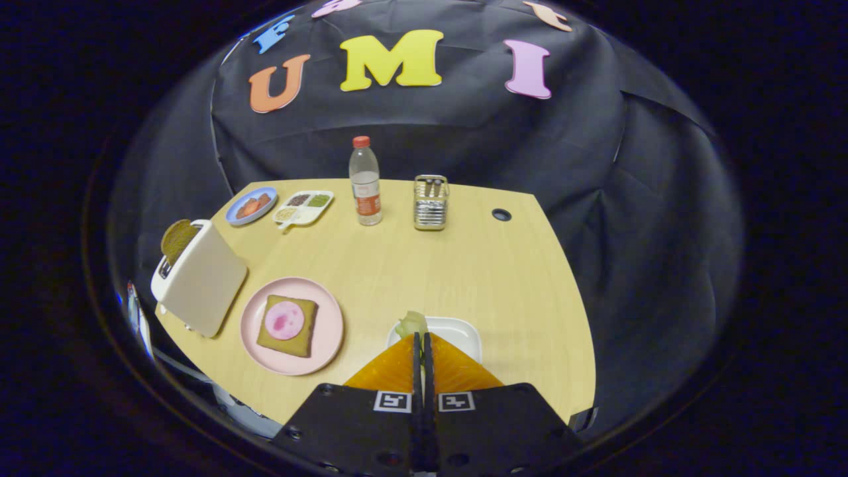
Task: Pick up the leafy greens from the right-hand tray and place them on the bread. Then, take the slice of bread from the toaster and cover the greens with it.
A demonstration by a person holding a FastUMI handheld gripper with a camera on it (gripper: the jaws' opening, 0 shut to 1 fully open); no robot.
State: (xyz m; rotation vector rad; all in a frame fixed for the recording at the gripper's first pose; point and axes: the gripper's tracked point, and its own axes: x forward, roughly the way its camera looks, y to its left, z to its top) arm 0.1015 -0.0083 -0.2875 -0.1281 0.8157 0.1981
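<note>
1. With its fingers drawn almost together, the hand-held gripper (423, 339) has a pale leaf of the leafy greens (411, 324) sticking out just past its tips, so it looks pinched on them, above the white tray (457, 329).
2. Judging from that, the step in hand is carrying the greens over to the bread (289, 325), which lies with a pink round slice on the pink plate (293, 324), off to the left of the fingers on the bench (424, 265).
3. Keep the squeeze steady: the grip seems to hold only a small bit of leaf, and it could slip.
4. Lift clear of the tray rim before swinging across.
5. Lower until the leaf is touching the pink slice, centred, then open.
6. Mind the toaster (199, 277) just beside the plate; its toast slice (177, 240) stands up in the slot for later.
</note>
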